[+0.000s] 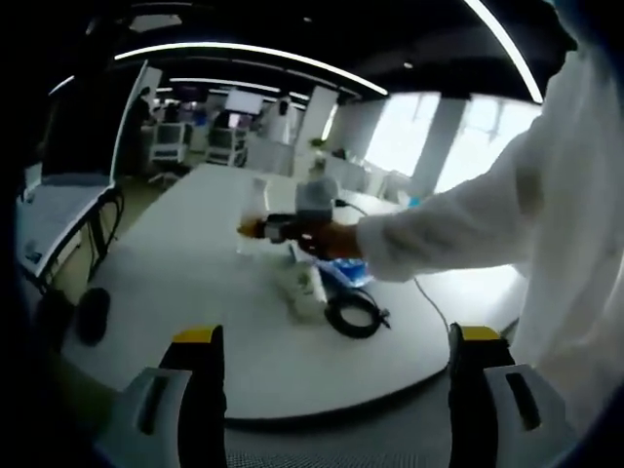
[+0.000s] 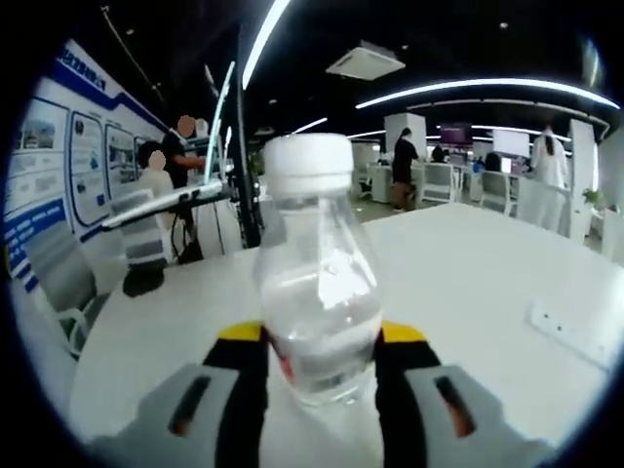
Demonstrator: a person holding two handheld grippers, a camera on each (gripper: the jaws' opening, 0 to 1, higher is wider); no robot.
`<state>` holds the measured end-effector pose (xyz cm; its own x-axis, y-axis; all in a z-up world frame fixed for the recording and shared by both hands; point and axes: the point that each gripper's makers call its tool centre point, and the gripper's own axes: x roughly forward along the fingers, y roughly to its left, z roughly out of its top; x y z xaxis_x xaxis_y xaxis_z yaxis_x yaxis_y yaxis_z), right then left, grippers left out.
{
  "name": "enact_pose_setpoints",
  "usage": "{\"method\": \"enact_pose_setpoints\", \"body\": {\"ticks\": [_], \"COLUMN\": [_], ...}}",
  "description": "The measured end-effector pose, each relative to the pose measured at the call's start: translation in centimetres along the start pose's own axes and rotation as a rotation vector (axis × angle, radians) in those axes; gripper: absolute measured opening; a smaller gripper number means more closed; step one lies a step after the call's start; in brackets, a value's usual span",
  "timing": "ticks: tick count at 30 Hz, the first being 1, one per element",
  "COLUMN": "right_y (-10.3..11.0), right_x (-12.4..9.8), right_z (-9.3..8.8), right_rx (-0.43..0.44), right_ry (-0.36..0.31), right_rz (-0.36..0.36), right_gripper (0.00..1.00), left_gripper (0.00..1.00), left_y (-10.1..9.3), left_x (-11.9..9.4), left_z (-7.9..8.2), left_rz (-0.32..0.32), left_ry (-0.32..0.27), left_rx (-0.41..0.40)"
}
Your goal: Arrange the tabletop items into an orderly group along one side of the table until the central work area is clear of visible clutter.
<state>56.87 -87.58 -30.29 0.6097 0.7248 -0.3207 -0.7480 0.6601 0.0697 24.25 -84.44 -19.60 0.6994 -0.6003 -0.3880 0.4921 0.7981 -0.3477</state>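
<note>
A person's right gripper (image 2: 322,375) clamps a clear bottle (image 2: 317,292) above the white table (image 1: 195,244), left gripper (image 1: 336,375) gaping wide, while a black cable coil (image 1: 356,314) beside the bottle awaits tidying

Clear plastic bottle (image 2: 317,292), white cap, upright on white table (image 2: 468,283); black coiled cable (image 1: 356,314) lying flat near table's edge.

Open-plan office. Large white table (image 1: 195,283) as landmark. Beyond its far edge: rows of desks with chairs (image 2: 458,185), people standing. Overhead: long curved strip lights (image 1: 253,54), ceiling air unit (image 2: 366,60). Left of table: wall posters (image 2: 73,161).
</note>
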Motion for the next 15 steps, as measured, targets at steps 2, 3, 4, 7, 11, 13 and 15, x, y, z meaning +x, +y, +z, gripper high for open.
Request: {"method": "enact_pose_setpoints", "body": {"ticks": [2, 3, 4, 7, 11, 13, 15], "right_y": [-0.1, 0.0, 0.0, -0.2, -0.7, -0.7, 0.1], "right_x": [0.1, 0.0, 0.0, 0.1, -0.6, -0.9, -1.3], "right_z": [0.1, 0.2, 0.2, 0.1, 1.3, 1.6, 2.2], "right_rx": [0.002, 0.002, 0.004, 0.021, 0.052, 0.077, 0.092], "right_ry": [0.002, 0.006, 0.01, 0.033, 0.003, -0.014, -0.006], "right_rz": [-0.002, 0.0, 0.004, 0.022, 0.019, 0.028, 0.059], "right_gripper": [0.4, 0.4, 0.4, 0.41, 0.58, 0.66, 0.72], "left_gripper": [0.93, 0.93, 0.93, 0.93, 0.93, 0.94, 0.95], "left_y": [0.2, 0.3, 0.3, 0.4, 0.0, -0.3, -0.5], "left_x": [-0.2, -0.2, -0.2, -0.2, 0.2, 0.4, 0.6], "left_z": [0.1, 0.1, 0.2, 0.4, 0.7, 0.7, 0.6], "left_rz": [0.009, 0.012, 0.013, 0.016, 0.006, -0.003, -0.014], "left_ry": [-0.007, -0.008, -0.008, -0.01, -0.019, -0.016, -0.011], "left_rx": [-0.005, -0.006, -0.006, 0.001, 0.007, 0.014, 0.023]}}
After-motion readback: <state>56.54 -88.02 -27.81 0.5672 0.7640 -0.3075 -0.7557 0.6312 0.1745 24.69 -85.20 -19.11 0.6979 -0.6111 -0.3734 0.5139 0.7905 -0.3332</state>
